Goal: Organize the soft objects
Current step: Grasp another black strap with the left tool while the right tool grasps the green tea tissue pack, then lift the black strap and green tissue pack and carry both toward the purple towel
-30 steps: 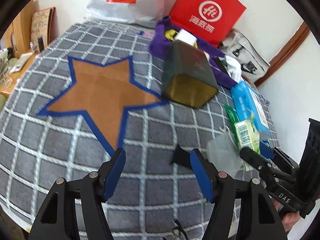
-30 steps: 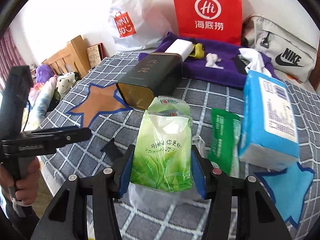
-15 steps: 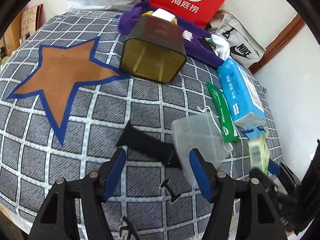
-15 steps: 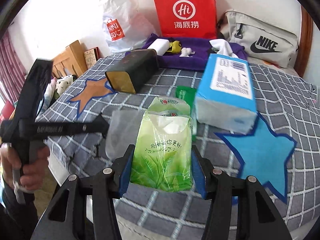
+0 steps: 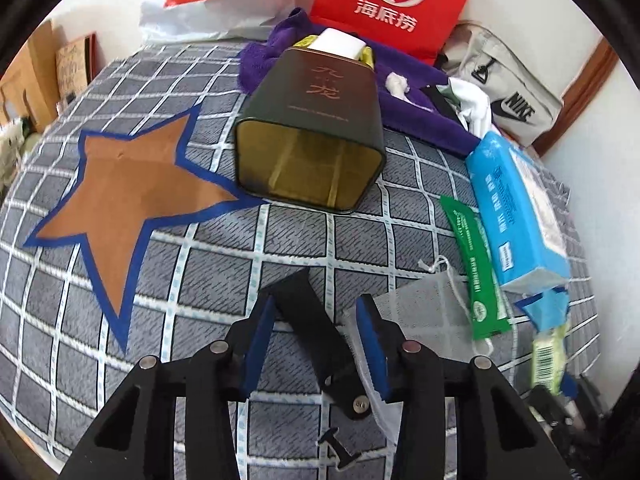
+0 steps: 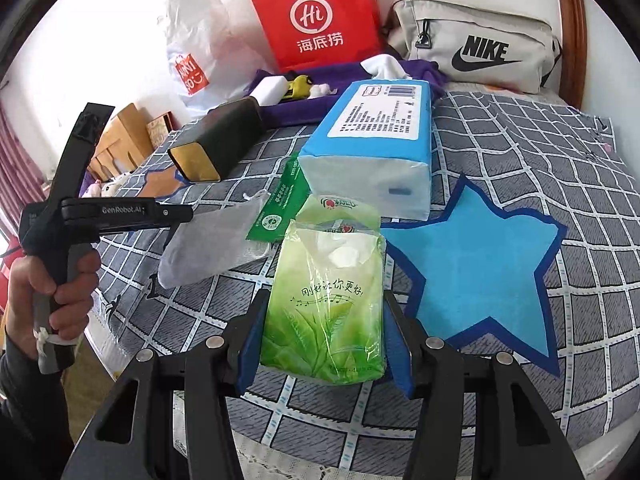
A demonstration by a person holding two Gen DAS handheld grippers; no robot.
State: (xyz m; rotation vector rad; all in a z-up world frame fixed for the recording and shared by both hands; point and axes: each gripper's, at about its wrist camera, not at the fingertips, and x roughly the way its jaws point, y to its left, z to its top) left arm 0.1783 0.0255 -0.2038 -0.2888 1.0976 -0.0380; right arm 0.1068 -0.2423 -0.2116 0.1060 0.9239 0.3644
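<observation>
The bed [image 5: 224,248] is crowded. The right hand-held gripper [image 6: 324,344] clamps the green tissue pack [image 6: 326,304]; its slippery film may slide out. The left hand-held gripper [image 5: 316,344], jaws just narrowing but apart, straddles a black strap [image 5: 316,328] and may also catch the mesh pouch [image 5: 424,308].

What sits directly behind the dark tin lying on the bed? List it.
Behind the dark tin lies a purple cloth bearing a white block, something yellow beside it and a small white wad. The tin hides the block's lower part and the cloth beneath.
</observation>
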